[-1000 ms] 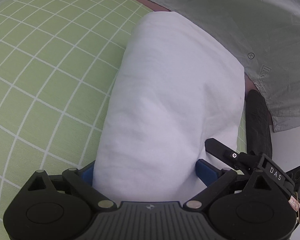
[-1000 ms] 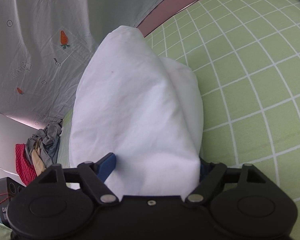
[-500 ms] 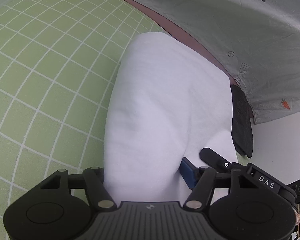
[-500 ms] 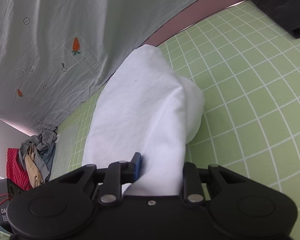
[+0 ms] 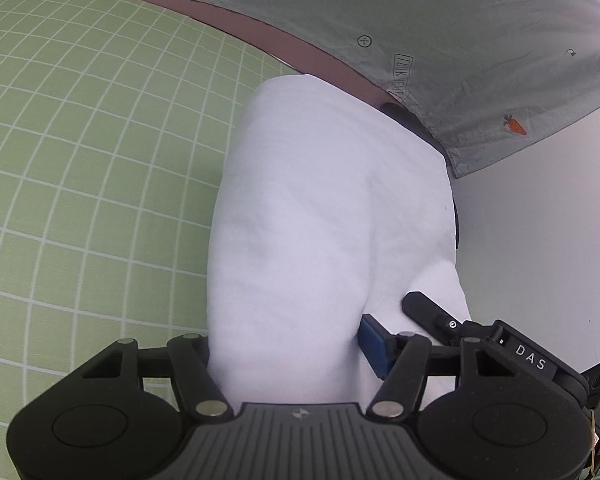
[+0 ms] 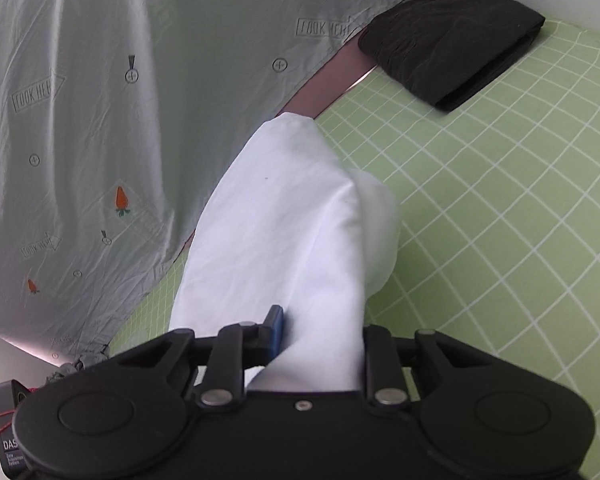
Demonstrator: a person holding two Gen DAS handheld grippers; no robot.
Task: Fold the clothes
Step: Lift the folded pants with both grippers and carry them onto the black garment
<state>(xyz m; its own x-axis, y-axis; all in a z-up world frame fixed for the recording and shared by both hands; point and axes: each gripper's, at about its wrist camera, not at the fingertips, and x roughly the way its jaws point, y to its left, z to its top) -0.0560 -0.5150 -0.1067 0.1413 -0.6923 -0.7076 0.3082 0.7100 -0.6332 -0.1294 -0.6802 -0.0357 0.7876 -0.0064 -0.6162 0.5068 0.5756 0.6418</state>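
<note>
2 grippers' fingers [image 5: 374,344] [image 6: 275,330] clamped on white cloth [image 5: 324,216] above green grid mat [image 6: 500,208], grey carrot-print sheet [image 6: 140,120] behind

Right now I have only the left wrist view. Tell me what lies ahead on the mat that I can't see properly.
Observer: A folded black garment lies flat at the far edge of the green grid mat.
Operator: Report the right gripper.
Observer: The right gripper is shut on the white cloth.
Operator: Say what's behind it.
Observer: A carrot-print sheet hangs there, a crumpled grey cloth below its edge.
</note>
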